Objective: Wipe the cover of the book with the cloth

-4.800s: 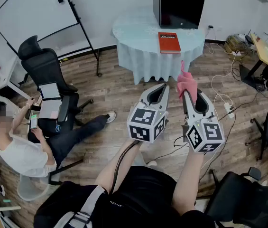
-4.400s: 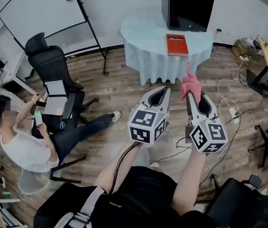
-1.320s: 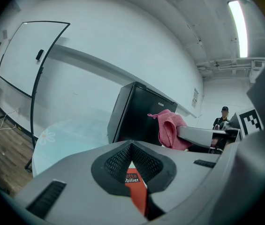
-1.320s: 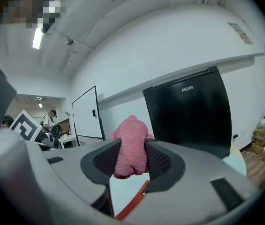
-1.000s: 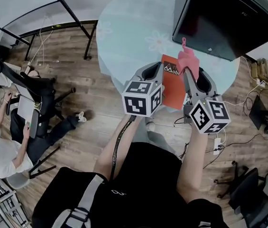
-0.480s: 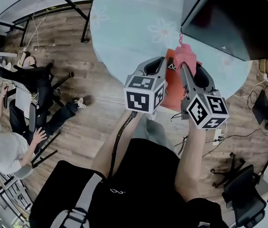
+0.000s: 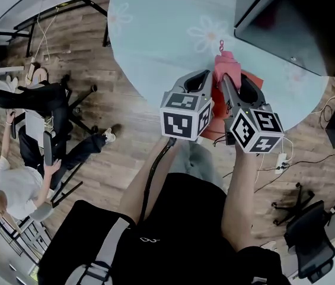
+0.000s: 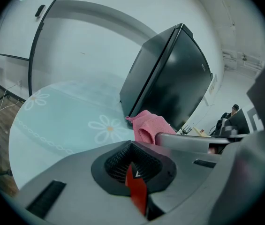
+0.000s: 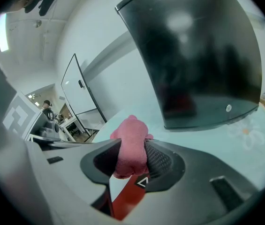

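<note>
The red book [image 7: 216, 123] lies on the round pale blue table [image 7: 161, 34], mostly hidden beneath both grippers. Through the gap between each pair of jaws the book [image 8: 136, 191] shows as a red strip [image 9: 125, 198]. My right gripper [image 7: 224, 78] is shut on the pink cloth [image 7: 226, 64], which bunches up out of the jaws [image 9: 130, 146] above the book's far end. My left gripper [image 7: 200, 75] hovers beside it on the left, jaws meeting at the tips with nothing held. The cloth [image 8: 148, 125] is also in the left gripper view.
A large black cabinet [image 7: 297, 22] stands on the table just beyond the book. A seated person [image 7: 19, 183] and an office chair [image 7: 42, 100] are at the left. Cables and a power strip [image 7: 281, 159] lie on the wood floor at right, near another chair [image 7: 309, 242].
I have come from across the room up to the table. Both grippers now hang over the book, the right one still holding the cloth.
</note>
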Demonstrator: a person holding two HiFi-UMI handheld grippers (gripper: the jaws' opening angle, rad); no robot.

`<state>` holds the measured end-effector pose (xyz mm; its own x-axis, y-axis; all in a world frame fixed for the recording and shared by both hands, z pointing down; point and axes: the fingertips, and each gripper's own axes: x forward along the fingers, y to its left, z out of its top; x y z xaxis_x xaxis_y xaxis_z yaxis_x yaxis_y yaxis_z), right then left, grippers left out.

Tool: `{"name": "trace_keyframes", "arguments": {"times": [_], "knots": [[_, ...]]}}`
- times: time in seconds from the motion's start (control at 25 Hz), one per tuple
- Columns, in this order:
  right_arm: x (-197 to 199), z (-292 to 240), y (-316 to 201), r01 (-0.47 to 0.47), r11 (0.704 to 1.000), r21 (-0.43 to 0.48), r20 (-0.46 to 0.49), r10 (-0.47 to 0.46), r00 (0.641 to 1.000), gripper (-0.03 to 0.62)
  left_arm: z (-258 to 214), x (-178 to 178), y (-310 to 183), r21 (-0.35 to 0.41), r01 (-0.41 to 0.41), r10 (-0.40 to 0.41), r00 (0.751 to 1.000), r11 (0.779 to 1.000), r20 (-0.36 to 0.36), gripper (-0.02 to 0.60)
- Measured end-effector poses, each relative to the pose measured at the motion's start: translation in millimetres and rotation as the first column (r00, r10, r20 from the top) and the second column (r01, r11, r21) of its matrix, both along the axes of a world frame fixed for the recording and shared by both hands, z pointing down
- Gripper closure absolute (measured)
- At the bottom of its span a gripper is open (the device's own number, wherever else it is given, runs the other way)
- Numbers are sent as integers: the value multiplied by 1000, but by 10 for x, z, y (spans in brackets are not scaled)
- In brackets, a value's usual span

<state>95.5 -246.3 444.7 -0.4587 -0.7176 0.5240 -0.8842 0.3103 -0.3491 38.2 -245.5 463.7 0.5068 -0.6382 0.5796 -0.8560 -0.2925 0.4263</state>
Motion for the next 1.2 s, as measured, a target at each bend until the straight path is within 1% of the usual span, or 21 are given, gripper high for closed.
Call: {"name": "trace_keyframes", "arguments": {"times": [0.2, 0.52, 0.6, 0.8, 1.2], "knots": [[-61, 237, -38, -11, 999, -51, -2, 11, 1000, 442, 128, -33, -86, -23, 0, 1, 1000, 1000, 17, 568], [-63, 593, -73, -41, 990, -134, 5, 42, 999, 442, 394, -94, -132, -82, -1, 4, 999, 997, 35, 568], [-53, 617, -76, -48, 989, -137, 13, 50, 999, 442, 440, -78, -152, -93, -2, 6, 999, 996, 39, 568], [-16, 660, -66, -55, 988, -143, 29, 60, 998, 439, 529, 32, -112, -115, -38, 43, 998, 993, 44, 568], [128, 677, -80, -97, 985, -146, 39, 104, 994, 437, 530, 228, -148, -113, -89, 95, 995, 990, 43, 568]]}}
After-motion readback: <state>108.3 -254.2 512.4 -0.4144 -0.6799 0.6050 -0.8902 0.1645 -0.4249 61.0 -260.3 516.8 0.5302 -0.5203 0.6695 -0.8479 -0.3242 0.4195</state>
